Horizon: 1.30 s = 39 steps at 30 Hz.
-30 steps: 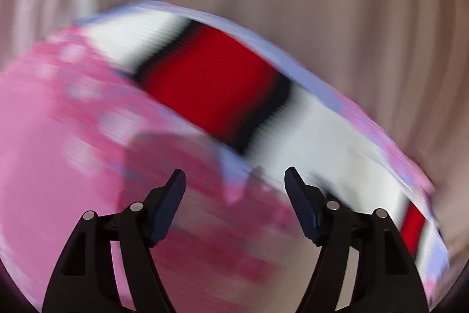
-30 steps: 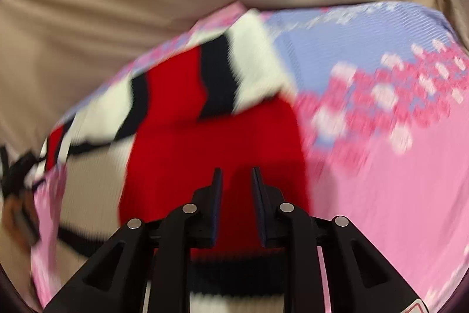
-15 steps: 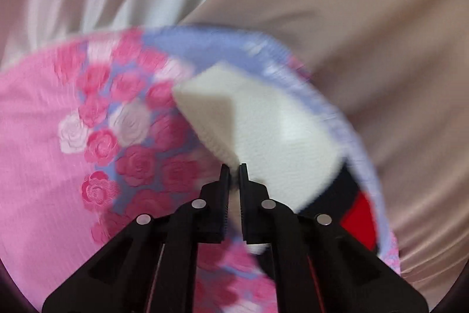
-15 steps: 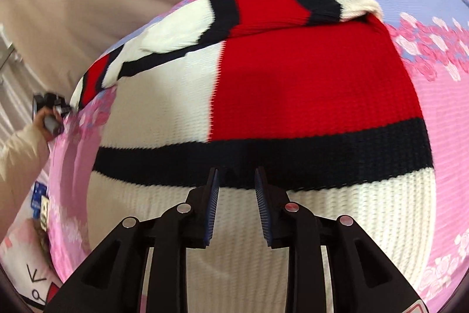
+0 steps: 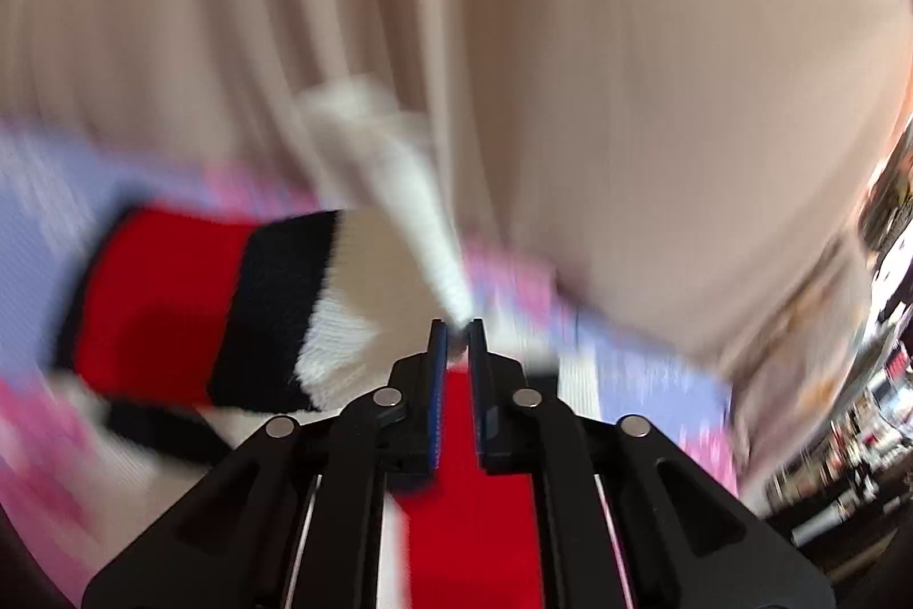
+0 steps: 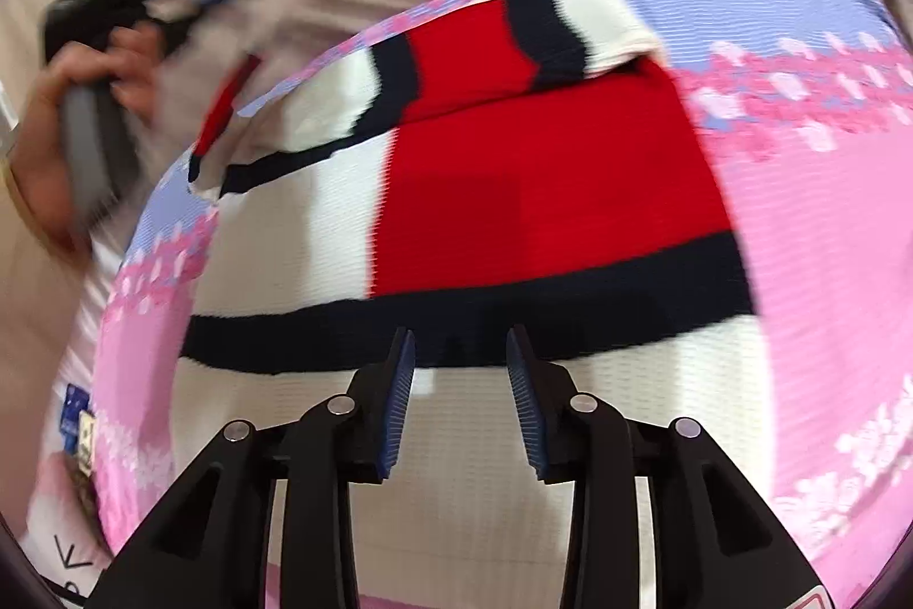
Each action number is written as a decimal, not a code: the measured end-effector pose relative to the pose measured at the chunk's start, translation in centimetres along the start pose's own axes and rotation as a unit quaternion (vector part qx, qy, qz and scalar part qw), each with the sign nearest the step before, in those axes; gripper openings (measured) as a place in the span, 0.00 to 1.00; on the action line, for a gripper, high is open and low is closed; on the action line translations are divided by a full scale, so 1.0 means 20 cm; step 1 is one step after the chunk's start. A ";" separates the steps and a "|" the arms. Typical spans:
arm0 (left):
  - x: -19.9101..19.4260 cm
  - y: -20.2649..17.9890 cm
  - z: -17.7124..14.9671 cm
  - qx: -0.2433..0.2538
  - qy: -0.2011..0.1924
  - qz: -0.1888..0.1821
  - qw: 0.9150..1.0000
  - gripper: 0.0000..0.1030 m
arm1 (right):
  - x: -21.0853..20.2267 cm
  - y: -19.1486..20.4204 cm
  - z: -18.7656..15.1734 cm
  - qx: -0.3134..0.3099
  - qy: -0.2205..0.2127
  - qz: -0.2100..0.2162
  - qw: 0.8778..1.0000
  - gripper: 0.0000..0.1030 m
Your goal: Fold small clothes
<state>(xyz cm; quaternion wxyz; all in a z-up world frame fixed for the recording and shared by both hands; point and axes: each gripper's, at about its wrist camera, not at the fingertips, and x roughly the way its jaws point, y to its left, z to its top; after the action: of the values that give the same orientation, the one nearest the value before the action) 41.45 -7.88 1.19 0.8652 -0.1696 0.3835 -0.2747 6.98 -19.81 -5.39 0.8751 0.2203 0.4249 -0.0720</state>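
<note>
Left tongs [image 5: 455, 326], right tongs [image 6: 460, 352]: black linkage arms, silver rivets, blue ribbed pads.

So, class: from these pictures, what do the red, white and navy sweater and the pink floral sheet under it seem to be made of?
Sweater: looks like chunky knit yarn, wool or acrylic; rows of raised stitches and a ribbed cuff show, matte finish.
Pink floral sheet: appears to be a thin woven or finely ribbed fabric with printed roses, possibly cotton; fine horizontal lines cross it, with no sheen.
</note>
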 end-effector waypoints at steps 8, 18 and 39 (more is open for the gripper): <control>0.04 0.26 -0.44 -0.082 0.053 0.145 0.985 0.63 | -0.04 -0.14 0.14 0.003 -0.027 -0.035 0.999 0.46; -0.14 0.96 -0.12 -0.272 0.000 0.146 0.951 0.66 | 0.46 -0.11 0.83 0.050 -0.043 -0.020 0.998 0.47; -0.04 0.90 -0.15 -0.218 0.009 0.207 0.954 0.22 | 0.52 -0.17 0.98 0.076 -0.088 0.000 0.993 0.07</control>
<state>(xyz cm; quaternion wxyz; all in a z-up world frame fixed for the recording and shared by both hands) 44.99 6.64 -9.38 0.8419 -0.2685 0.4681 -0.0014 26.45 -30.89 -3.95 0.8898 0.2794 0.3390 -0.1231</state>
